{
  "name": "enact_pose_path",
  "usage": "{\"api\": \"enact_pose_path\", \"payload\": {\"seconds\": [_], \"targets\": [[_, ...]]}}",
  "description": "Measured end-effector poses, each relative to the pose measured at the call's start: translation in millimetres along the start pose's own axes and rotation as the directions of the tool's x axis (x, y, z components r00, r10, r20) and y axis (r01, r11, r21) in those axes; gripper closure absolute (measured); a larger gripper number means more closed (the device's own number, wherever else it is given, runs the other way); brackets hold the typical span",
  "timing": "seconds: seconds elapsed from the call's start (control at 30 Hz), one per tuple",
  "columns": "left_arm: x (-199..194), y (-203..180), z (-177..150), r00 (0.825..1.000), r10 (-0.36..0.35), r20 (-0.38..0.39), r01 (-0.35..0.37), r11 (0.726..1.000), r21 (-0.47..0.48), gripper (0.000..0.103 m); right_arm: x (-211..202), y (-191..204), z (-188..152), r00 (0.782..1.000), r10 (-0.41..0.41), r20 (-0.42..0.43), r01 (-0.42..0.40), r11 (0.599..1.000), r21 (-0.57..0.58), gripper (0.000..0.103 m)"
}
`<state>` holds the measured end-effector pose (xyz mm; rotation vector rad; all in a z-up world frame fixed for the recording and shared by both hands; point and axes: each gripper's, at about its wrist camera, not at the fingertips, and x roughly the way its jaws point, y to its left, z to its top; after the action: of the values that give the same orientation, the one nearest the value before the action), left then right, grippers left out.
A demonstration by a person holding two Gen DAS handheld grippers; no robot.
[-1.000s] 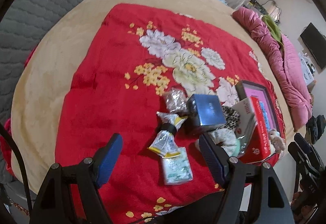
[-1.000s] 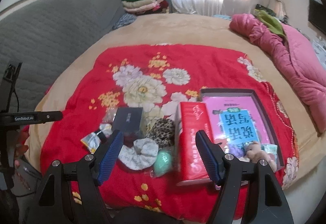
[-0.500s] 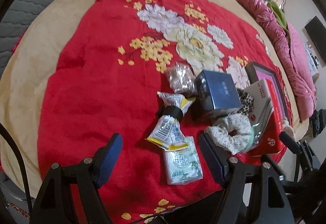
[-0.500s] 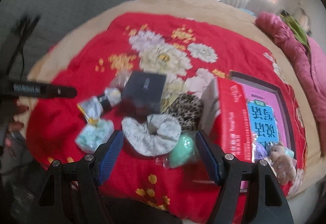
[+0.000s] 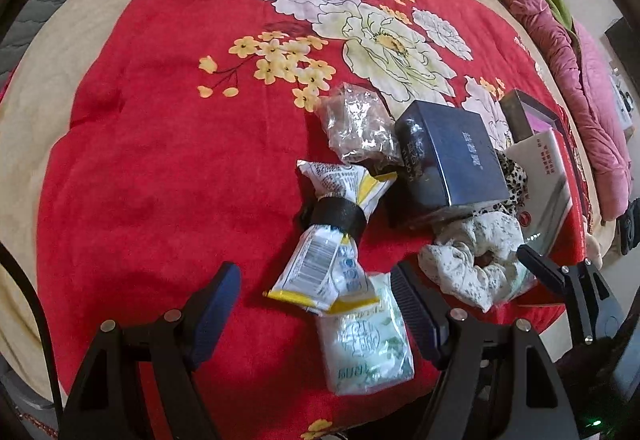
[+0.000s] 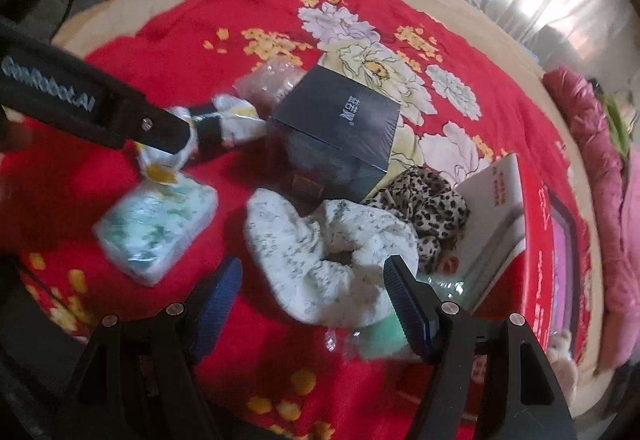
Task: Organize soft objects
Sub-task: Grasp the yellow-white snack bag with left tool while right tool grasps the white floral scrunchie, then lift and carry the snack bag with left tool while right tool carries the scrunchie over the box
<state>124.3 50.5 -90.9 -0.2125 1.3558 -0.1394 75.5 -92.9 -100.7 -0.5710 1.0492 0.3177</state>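
The right gripper's [image 6: 312, 300] fingers stand apart with nothing between the pads, poised over the white scrunchie [image 6: 320, 260], which lies on the red blanket [image 6: 168, 52] touching the leopard scrunchie [image 6: 424, 200] at its 2 o'clock and the dark box [image 6: 336, 128] at its 12. The left gripper [image 5: 316, 304] is likewise spread and empty, with the tissue pack [image 5: 364, 340] and the banded packet [image 5: 332, 236] lying between its fingers.

To take the white scrunchie well, I would bring the pads down on either side of one bunched roll, not the hollow middle, and close firmly: the fabric will squash. The green item [image 6: 380, 336] under its 5 o'clock edge sits close, so lift straight up to avoid dragging it along.
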Motion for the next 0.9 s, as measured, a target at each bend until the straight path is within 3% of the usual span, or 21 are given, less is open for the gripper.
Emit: {"api": "enact_pose_path", "payload": {"seconds": [0.1, 0.33, 0.4, 0.63, 0.67, 0.7, 0.77, 0.9], "targets": [[8.8, -3.2, 4.1, 1.0, 0.0, -0.014, 0.0, 1.0, 0.009, 0.026, 9.6, 1.9, 0.5, 1.0, -0.028, -0.012, 0.027, 0.999, -0.032, 0.029], [31.9, -8.3, 13.3, 0.999, 0.004, -0.052, -0.003, 1.0, 0.013, 0.026, 21.0, -13.5, 1.9, 1.0, 0.009, -0.025, -0.008, 0.999, 0.038, 0.073], [39.4, -7.7, 15.3, 0.998, 0.001, -0.068, 0.0, 1.0, 0.006, 0.026, 20.5, -21.3, 0.9, 0.999, 0.045, -0.021, -0.043, 0.995, 0.085, 0.079], [50.2, -6.5, 16.6, 0.998, 0.002, -0.071, -0.003, 1.0, -0.008, 0.032, 15.2, -51.6, -11.2, 0.977, 0.21, 0.023, -0.208, 0.934, 0.291, 0.084], [50.5, -7.0, 16.7, 0.998, 0.009, -0.07, -0.009, 1.0, -0.003, 0.039, 15.4, -56.5, -13.3, 0.971, 0.236, 0.032, -0.233, 0.918, 0.322, 0.085], [50.8, -6.9, 17.2, 0.997, 0.026, -0.066, -0.026, 1.0, -0.001, 0.054, 14.9, -60.7, -15.2, 0.966, 0.254, 0.043, -0.253, 0.902, 0.35, 0.086], [51.1, -4.5, 18.3, 0.997, 0.03, -0.069, -0.03, 0.999, -0.011, 0.058, 11.9, -67.6, -17.6, 0.956, 0.285, 0.068, -0.288, 0.874, 0.392, 0.087], [45.0, 6.9, 18.8, 0.998, -0.023, -0.055, 0.02, 0.998, -0.057, 0.066, 1.0, -72.7, -19.4, 0.952, 0.289, 0.104, -0.305, 0.861, 0.406, 0.089]]}}
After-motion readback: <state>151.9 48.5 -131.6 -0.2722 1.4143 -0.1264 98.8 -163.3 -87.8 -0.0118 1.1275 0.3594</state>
